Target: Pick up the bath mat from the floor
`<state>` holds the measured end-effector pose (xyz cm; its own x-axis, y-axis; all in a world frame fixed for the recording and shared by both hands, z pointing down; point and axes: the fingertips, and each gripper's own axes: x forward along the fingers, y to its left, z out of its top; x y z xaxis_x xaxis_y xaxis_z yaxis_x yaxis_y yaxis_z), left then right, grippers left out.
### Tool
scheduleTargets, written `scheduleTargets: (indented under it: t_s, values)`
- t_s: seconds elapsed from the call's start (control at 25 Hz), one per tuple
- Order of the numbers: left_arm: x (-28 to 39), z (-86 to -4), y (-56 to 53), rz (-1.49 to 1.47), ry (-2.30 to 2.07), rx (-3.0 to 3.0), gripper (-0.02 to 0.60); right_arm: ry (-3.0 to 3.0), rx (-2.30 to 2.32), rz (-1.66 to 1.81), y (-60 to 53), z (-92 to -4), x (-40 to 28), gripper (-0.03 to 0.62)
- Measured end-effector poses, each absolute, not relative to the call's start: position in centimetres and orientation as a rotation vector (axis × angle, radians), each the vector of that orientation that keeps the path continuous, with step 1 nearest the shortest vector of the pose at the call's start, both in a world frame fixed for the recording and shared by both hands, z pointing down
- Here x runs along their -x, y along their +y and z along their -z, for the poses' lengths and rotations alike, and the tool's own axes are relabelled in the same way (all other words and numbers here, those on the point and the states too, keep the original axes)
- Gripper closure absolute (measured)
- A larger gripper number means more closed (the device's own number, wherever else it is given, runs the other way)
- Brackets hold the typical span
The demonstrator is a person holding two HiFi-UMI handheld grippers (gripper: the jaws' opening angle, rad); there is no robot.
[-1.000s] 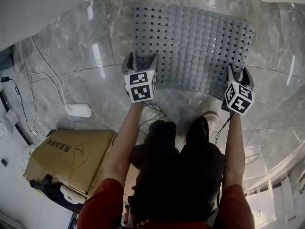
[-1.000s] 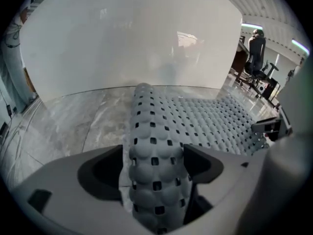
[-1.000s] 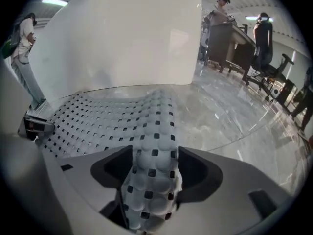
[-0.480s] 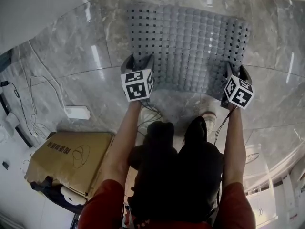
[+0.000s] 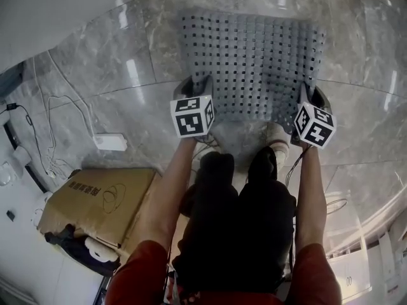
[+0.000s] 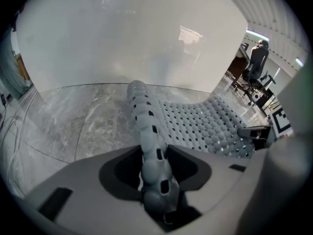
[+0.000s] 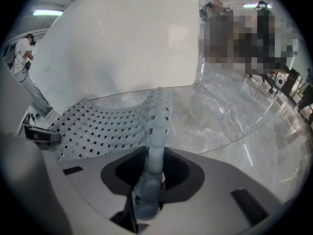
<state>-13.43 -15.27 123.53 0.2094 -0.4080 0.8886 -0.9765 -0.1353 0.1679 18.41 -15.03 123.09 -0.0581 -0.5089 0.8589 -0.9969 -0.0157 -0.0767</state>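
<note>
Two near corners of the bath mat (image 5: 254, 56) are pinched, one in each hand-held gripper. Nearest in the head view, the person's dark trousers (image 5: 235, 227) fill the lower middle. A cardboard box (image 5: 95, 199) sits on the marble floor (image 5: 114, 75) to their left, with a white power brick (image 5: 109, 143) and loose cables (image 5: 38, 119) just beyond it.

The left hand-held gripper (image 5: 196, 84) has just been closing, and its jaws now press on the mat's left corner, which stands folded up between them. The right hand-held gripper (image 5: 311, 97) has likewise been closing and clamps the right corner.

The near edge is raised off the floor and bows between the two grips. The far edge seems to lie flat, close to the white wall (image 6: 122, 38). Marble spreads wide on both sides of the mat.
</note>
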Motion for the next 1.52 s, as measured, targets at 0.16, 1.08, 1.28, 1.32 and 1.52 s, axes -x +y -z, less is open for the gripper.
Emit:
scheduleTargets:
  t_s: [0.16, 1.08, 1.28, 1.32, 1.52]
  values:
    - [13.1, -119.7, -14.4, -0.9, -1.311, -1.694, 0.425, -1.647, -1.576, -0.978, -14.3, -119.5, -17.4, 0.506]
    - [10.7, -81.5, -15.3, -0.851, -1.382, -1.816, 0.469, -1.738, -1.678, -0.851, -14.5, -81.0, -17.6, 0.526]
    - [10.0, -74.0, -15.4, -0.807, -1.395, -1.852, 0.474, -1.755, -1.721, -0.812, -14.5, -73.1, -17.7, 0.526]
    - [9.8, -72.4, -15.4, -0.797, -1.399, -1.862, 0.474, -1.758, -1.731, -0.801, -14.5, -71.5, -17.7, 0.526]
    - [8.9, -65.6, -13.7, -0.773, -1.413, -1.891, 0.483, -1.783, -1.761, -0.769, -12.9, -64.3, -17.8, 0.526]
